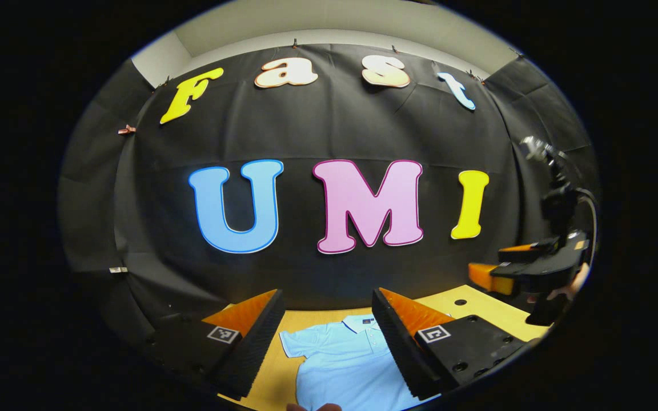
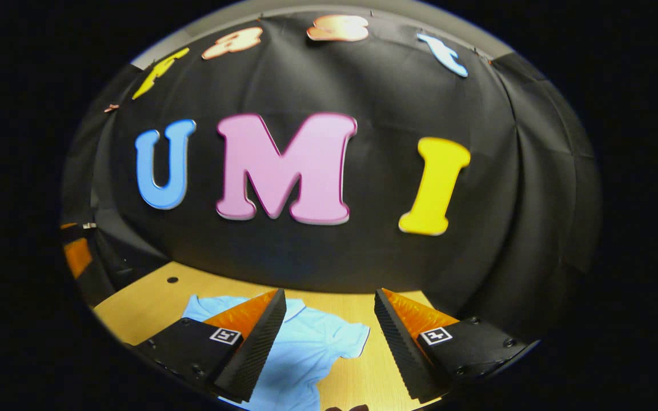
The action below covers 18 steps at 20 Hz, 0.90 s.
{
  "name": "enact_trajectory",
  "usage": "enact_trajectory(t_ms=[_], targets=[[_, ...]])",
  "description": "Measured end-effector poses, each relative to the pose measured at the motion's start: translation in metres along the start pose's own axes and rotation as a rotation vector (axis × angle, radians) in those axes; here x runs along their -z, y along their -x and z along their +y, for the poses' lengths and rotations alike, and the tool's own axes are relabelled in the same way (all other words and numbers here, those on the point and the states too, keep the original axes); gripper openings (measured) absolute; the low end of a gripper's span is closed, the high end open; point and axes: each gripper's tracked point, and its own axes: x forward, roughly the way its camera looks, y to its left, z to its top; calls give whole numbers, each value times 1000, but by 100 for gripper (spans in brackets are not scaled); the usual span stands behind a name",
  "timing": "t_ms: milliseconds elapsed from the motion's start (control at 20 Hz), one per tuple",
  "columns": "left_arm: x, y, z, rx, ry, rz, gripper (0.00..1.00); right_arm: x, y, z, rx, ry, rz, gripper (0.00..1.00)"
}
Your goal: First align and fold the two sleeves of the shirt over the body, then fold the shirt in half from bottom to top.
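A wooden table [image 1: 477, 308] stands against the booth's black cloth wall, and on it lies the light blue shirt [image 1: 346, 359], spread flat with its collar toward the wall and both short sleeves out. My left gripper [image 1: 326, 302] hangs above the shirt, jaws wide, nothing between them, its fingers either side of the collar. My right gripper [image 2: 329, 302] also hovers over the shirt, jaws wide and empty, above one sleeve [image 2: 346, 337]. From the left gripper view, the right gripper [image 1: 526, 268] sits off beyond the shirt's side.
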Motion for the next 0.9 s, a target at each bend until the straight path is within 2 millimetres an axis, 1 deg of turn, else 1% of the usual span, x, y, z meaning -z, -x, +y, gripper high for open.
enact_trajectory(t_ms=[100,150,250,300,400,450,550,600,750,900], targets=[[7,-5,1,-18,0,14,98,41,-47,-18,-8,-95,118,98],[10,-7,2,-27,1,19,98,58,-68,-30,4,-131,164,98],[16,-11,4,-47,3,33,98,102,-110,-57,42,-178,254,97],[20,-13,4,-56,5,42,98,123,-127,-69,60,-196,294,97],[29,-16,5,-71,3,62,98,161,-163,-82,85,-239,374,99],[33,-17,5,-78,0,73,98,178,-175,-88,96,-261,424,98],[39,-18,6,-87,-7,88,98,209,-192,-95,108,-275,484,98],[42,-20,6,-89,-9,95,98,218,-198,-96,112,-278,507,98],[48,-21,8,-99,-7,110,98,241,-213,-95,124,-291,550,98],[52,-21,10,-110,-5,115,98,257,-217,-97,154,-280,588,97]])
